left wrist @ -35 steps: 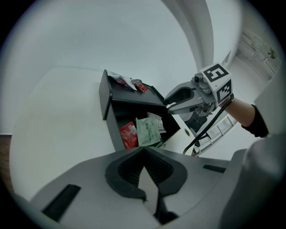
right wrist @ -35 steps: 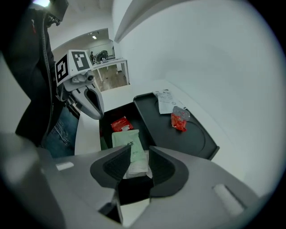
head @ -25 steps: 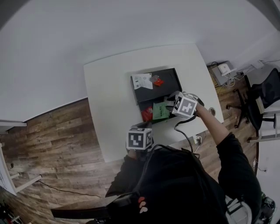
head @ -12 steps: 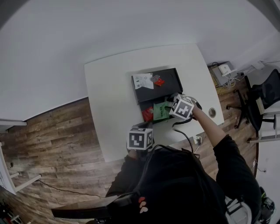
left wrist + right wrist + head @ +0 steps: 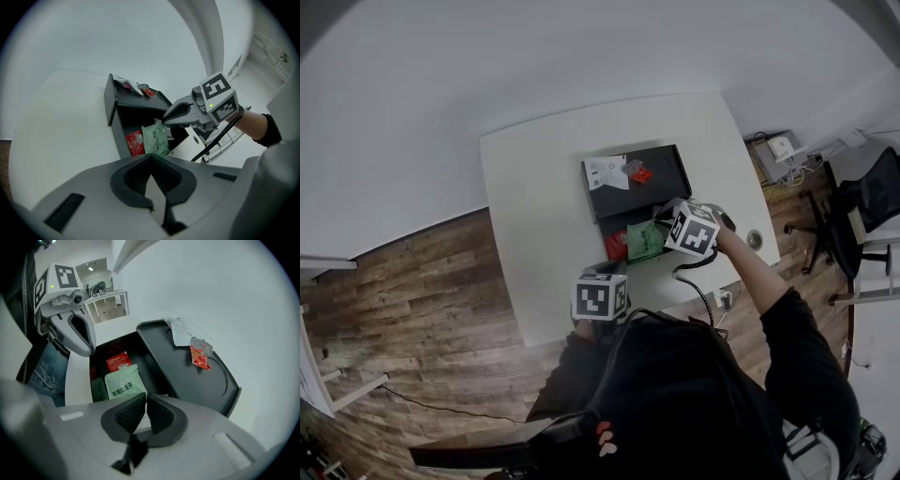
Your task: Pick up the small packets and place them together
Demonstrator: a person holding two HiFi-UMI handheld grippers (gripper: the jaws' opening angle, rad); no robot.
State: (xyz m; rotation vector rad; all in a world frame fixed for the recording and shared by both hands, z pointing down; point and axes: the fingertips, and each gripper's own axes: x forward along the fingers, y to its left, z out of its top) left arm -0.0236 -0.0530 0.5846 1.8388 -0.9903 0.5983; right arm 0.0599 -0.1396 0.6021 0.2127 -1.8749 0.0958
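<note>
Right tongs [image 5: 144, 398], just narrowing, pinch the green packet [image 5: 123, 382] beside the red packet [image 5: 118, 361] for gathering; left tongs [image 5: 151, 158] idle, tips together, empty.

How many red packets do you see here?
2. One red packet lies on the black tray's top beside a white packet; the other red packet sits lower, next to the green packet. More may be hidden.

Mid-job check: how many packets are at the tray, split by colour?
red packet: 2
green packet: 2, one pale, one dark
white packet: 2, one apparently between the pads of the right gripper, whose jaws have just been closing
greyish clear packet: 1
Total: 7
</note>
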